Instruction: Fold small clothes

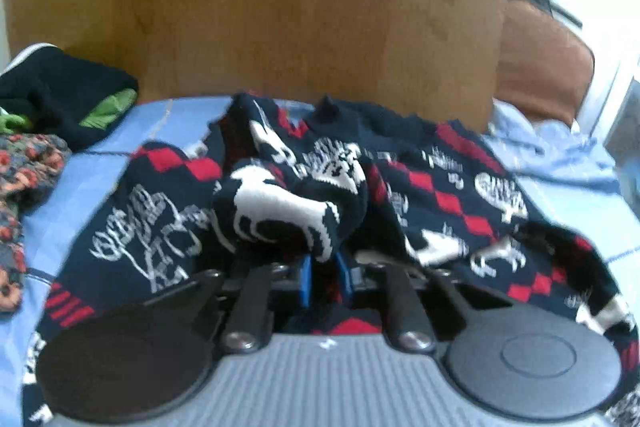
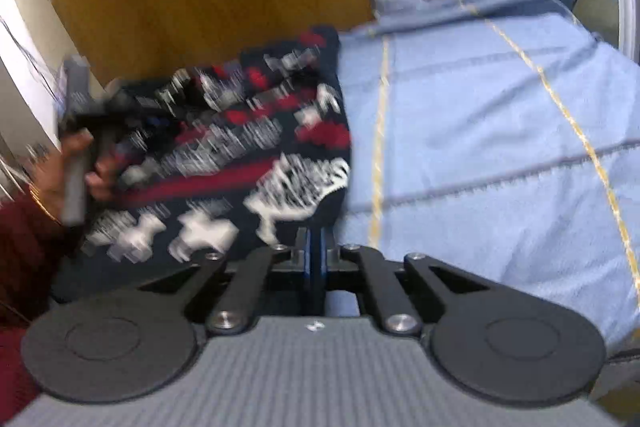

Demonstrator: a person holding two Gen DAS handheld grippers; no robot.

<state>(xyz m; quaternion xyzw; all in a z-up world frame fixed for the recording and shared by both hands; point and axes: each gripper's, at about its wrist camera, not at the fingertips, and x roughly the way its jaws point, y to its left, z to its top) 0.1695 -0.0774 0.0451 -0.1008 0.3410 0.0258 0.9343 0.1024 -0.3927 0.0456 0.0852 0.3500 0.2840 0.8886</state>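
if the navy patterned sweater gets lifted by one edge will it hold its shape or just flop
Most likely it flops: the navy patterned sweater already lies bunched in soft folds on the blue bedspread. The knit looks thick, so probably a bit heavy and draggy rather than slippery. The left gripper pinches a fold, which droops over its tips.
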